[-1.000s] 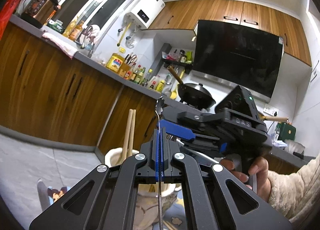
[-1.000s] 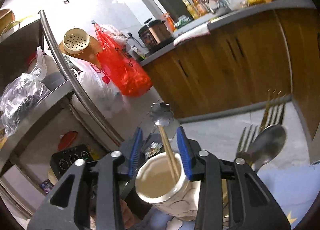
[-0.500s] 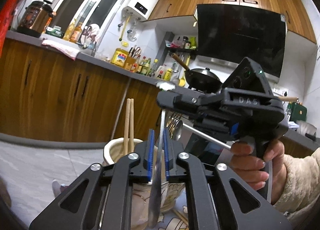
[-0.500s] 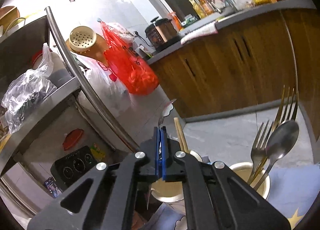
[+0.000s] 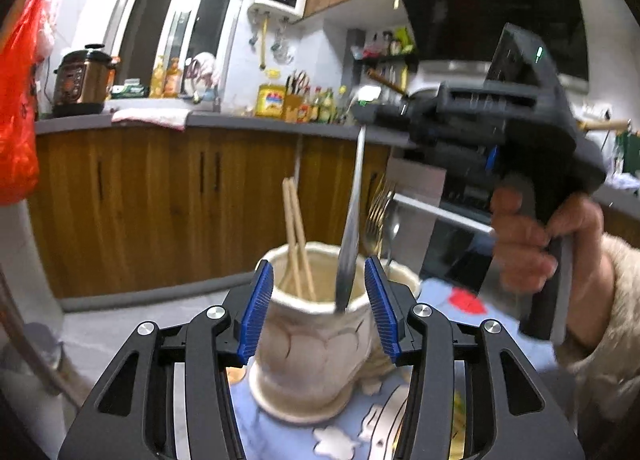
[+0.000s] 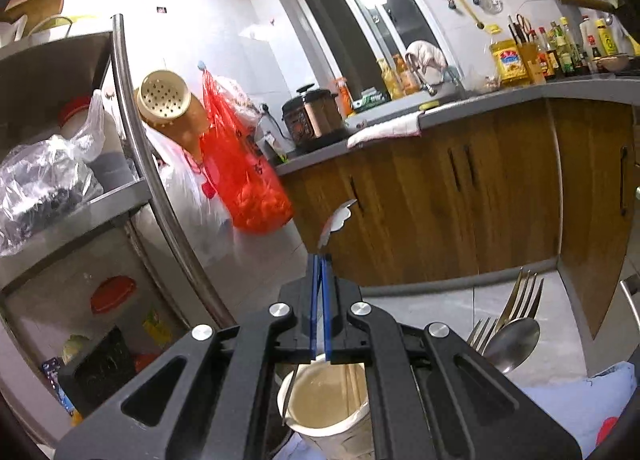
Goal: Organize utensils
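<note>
My left tool [image 5: 318,306] gapes wide around the cream holder [image 5: 308,336]; my right tool [image 6: 320,314] pinches the spoon [image 5: 352,227] at twelve o'clock; no writing is legible.

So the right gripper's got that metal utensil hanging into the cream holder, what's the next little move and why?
Probably open the right gripper and let go. It is shut on the metal utensil, whose lower end already sits inside the cream holder beside the chopsticks. The left gripper is open with a finger on either side of the holder, not clamping it, so closing it first might steady things.

The right hand-held gripper [image 6: 321,276] pinches a metal utensil [image 6: 335,221] above the cream holder [image 6: 326,408].
</note>
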A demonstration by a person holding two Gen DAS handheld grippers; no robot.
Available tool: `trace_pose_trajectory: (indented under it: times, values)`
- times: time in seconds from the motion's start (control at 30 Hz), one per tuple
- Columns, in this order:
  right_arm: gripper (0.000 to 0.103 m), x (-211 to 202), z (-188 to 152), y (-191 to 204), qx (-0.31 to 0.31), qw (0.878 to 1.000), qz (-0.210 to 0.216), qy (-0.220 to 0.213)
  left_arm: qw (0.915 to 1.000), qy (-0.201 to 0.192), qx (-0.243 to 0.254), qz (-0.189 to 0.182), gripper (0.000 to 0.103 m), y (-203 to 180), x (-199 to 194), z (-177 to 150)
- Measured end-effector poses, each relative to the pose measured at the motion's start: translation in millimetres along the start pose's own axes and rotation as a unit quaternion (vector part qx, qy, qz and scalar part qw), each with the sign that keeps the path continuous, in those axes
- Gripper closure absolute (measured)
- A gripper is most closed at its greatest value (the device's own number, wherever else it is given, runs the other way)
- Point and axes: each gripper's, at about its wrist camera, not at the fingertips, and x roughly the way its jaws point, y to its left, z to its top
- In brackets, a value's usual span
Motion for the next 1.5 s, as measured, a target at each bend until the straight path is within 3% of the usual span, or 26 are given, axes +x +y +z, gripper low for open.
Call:
trace_pose_trajectory:
  times: [0.13, 0.23, 0.6, 1.03, 1.17, 1.33, 1.37, 1.5]
  values:
    - [0.101, -10, 7, 1, -0.013, 0.999, -0.025, -0.022, 0.9988, 0.036, 0.002, 0.033, 0.054, -2, 0, -9]
    - [0.101, -8, 5, 0, -0.024, 0.999, -0.040, -0.015, 0.9974, 0.056, -0.008, 0.046, 0.054, 0, 0, -15]
    - [0.101, 32, -49, 0, -0.054, 0.992, -0.061, 0.093, 0.9935, 0.079, -0.005, 0.082, 0.054, -1, -2, -25]
    - [0.098, 38, -72, -6, -0.023, 0.987, -0.069, 0.142, 0.9921, 0.091, -0.011, 0.086, 0.054, -7, -9, -30]
    - [0.068, 31, -68, -1, -0.024, 0.989, -0.064, 0.131, 0.9916, 0.095, -0.014, 0.087, 0.054, -10, -12, -31]
    - [0.064, 8, -60, -2, -0.015, 0.991, -0.063, 0.119, 0.9906, 0.101, -0.017, 0.091, 0.053, -15, -17, -31]
    - [0.060, 2, -58, -3, -0.012, 0.991, -0.064, 0.116, 0.9903, 0.103, -0.018, 0.092, 0.053, -17, -18, -30]
    - [0.054, -32, -57, -9, -0.011, 0.991, -0.078, 0.112, 0.9881, 0.115, -0.017, 0.101, 0.042, -28, -22, -31]
